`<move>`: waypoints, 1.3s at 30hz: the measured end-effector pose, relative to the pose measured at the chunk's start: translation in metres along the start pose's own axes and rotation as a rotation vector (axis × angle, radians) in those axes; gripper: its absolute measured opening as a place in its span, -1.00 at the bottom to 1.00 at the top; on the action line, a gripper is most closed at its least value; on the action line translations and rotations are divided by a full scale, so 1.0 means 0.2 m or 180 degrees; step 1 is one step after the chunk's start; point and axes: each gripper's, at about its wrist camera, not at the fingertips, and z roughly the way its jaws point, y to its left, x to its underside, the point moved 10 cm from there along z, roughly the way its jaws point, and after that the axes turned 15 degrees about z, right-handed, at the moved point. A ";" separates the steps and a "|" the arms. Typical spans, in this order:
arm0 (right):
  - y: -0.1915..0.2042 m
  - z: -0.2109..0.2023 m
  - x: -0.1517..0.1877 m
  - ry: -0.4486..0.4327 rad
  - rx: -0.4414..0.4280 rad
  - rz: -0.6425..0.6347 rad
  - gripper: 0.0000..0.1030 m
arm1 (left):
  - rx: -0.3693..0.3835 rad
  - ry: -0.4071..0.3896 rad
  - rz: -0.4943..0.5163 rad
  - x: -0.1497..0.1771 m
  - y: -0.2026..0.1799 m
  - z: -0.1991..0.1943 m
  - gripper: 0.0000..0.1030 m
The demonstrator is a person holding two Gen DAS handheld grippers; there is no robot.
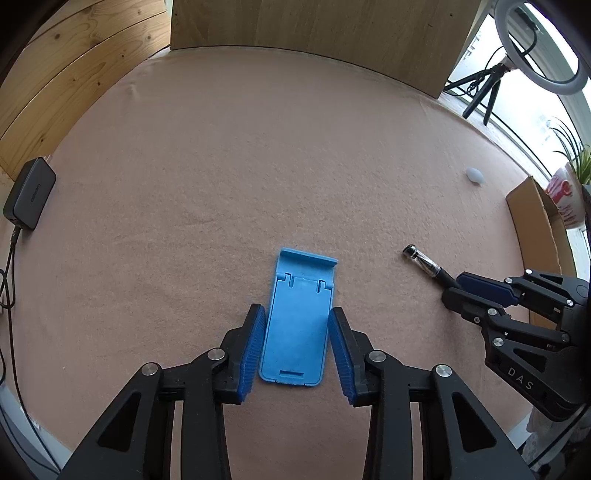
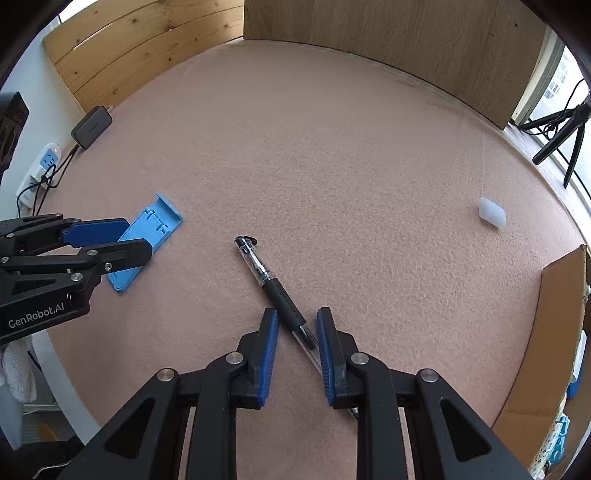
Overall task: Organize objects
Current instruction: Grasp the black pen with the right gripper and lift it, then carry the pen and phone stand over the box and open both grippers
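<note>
A blue plastic phone stand (image 1: 297, 317) lies flat on the pink felt table (image 1: 258, 166). My left gripper (image 1: 297, 314) is open, its blue pads on either side of the stand with small gaps. A black and clear pen (image 2: 275, 286) lies diagonally on the felt. My right gripper (image 2: 295, 317) is open, its jaws straddling the pen's lower half without touching it. The stand (image 2: 147, 243) and left gripper (image 2: 125, 236) also show in the right wrist view. The pen (image 1: 428, 264) and right gripper (image 1: 458, 286) show in the left wrist view.
A cardboard box (image 2: 550, 332) stands at the table's right edge. A small white eraser-like block (image 2: 491, 212) lies far right. A black power adapter (image 1: 29, 197) with cable sits far left. Wooden panels (image 1: 314, 22) wall the back. A ring light tripod (image 1: 487, 88) stands beyond.
</note>
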 end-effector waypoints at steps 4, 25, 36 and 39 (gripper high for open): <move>-0.03 0.00 -0.02 0.0000 -0.0014 0.0119 -0.78 | -0.0026 -0.0038 -0.0055 0.03 -0.02 -0.01 -0.27; 0.01 -0.05 -0.04 0.0057 -0.0088 0.0299 -0.81 | 0.0144 -0.0116 -0.0257 0.10 -0.16 -0.07 -0.28; -0.12 -0.31 -0.03 -0.0265 -0.0311 0.0699 -0.82 | 0.0308 -0.0277 -0.0042 -0.03 -0.31 -0.16 -0.28; -0.18 -0.39 -0.02 -0.0376 -0.0340 0.0815 -0.82 | 0.0330 -0.0322 0.0080 -0.09 -0.34 -0.20 -0.28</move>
